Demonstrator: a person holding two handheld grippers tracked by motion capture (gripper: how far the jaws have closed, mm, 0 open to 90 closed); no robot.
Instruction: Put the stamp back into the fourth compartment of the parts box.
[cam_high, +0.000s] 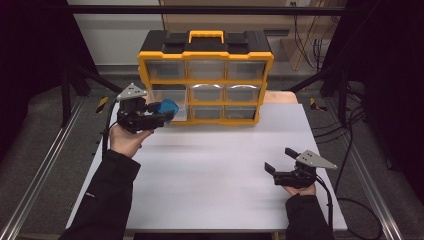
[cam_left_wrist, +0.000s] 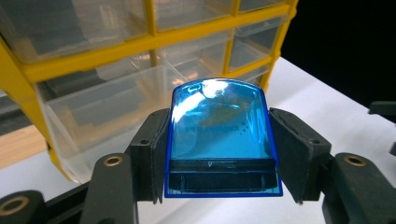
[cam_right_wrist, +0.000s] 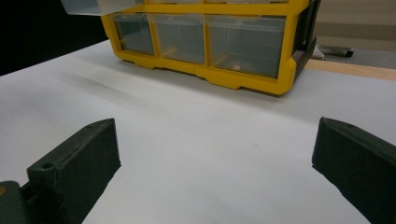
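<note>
My sleeves (cam_high: 107, 195) come in from the near edge of the table (cam_high: 215, 180), one at each side. On the left, my left hand (cam_high: 125, 140) holds the left tongs (cam_high: 167, 116) up near the far left corner, pointed toward the yellow drawer cabinet (cam_high: 206, 75). These tongs are clenched on a blue translucent piece (cam_left_wrist: 219, 135) — a small plastic thing with a rounded top edge and a dark base, pinched on both sides by the black pads (cam_left_wrist: 152, 154). It sits just in front of a clear drawer (cam_left_wrist: 107, 112) that is pulled out of the cabinet's left column, in the middle row; from the high view I cannot tell whether the blue piece touches the drawer's rim or hangs just beside it.

The cabinet stands against the far edge of the table, black on top with a yellow handle (cam_high: 205, 36), its other clear drawers pushed in.

Over to the right, my right hand (cam_high: 300, 189) rests near the near right corner with the right tongs (cam_high: 280, 160) released — jaws spread wide, gripping nothing, with bare white table between them. They point across the table toward the cabinet's bottom row of drawers (cam_right_wrist: 201, 39), well apart from it.
</note>
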